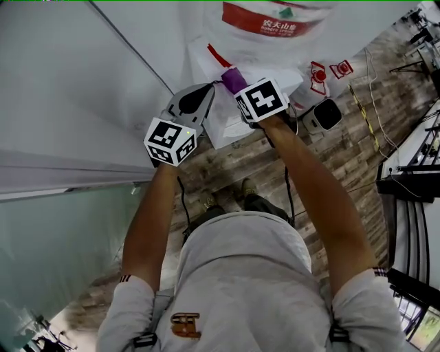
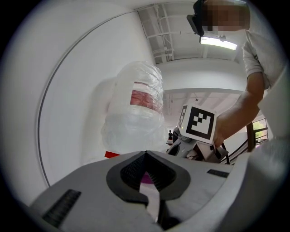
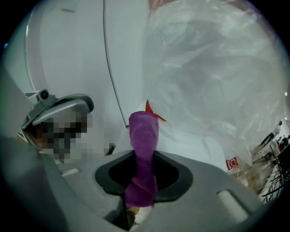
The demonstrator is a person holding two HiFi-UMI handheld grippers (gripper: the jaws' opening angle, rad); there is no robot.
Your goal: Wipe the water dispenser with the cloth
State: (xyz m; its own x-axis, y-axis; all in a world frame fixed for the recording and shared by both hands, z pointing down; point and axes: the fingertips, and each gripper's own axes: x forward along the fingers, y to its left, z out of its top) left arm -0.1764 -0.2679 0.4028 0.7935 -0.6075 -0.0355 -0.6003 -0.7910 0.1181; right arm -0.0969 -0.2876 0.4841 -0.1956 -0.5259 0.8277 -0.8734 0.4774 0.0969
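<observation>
The person stands over a white water dispenser topped by a large clear plastic bottle with a red label, on a wood-plank floor.

The right gripper is clamped on a purple cloth rolled into a narrow tube. The cloth passes between the two dark pads and stands up past the jaw tips towards 12 o'clock in the right gripper view. Behind it there are the white dispenser body and, from 12 to 3 o'clock, the crinkled clear bottle. In the head view the cloth pokes out at 11 o'clock from that gripper's marker cube, over the dispenser's top edge just below the bottle. Whether it touches the surface cannot be told.

The left gripper has its jaws brought together at the tips, with nothing caught between them. A sliver of purple shows through the hollow behind the tips. In the head view it lies at 8 o'clock from the right gripper, just beside it, its nose near the cloth.

A small white box with a dark round face sits on the floor at 3 o'clock from the right gripper.
</observation>
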